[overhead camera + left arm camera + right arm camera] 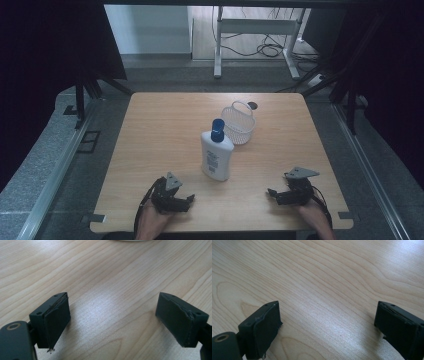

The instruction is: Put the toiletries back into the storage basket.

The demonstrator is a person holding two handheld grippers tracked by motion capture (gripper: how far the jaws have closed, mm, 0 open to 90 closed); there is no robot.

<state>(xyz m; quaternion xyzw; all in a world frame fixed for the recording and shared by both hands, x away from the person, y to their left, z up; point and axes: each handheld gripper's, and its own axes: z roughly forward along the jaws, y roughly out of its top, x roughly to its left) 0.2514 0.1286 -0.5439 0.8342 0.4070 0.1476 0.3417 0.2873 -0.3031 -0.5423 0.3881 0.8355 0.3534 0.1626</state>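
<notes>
This looks like a lab or test room rigged for recording — a small wooden tabletop (165, 125) stands alone on grey carpet, fenced by dark metal frame struts (82, 95) and black curtains at both sides. Behind it a white desk frame (255, 30) stands over loose cables (270, 49) on the floor. Aluminium rails (55, 175) run along the carpet beside the tabletop — fixtures of a purpose-built setup rather than a home or shop.
</notes>
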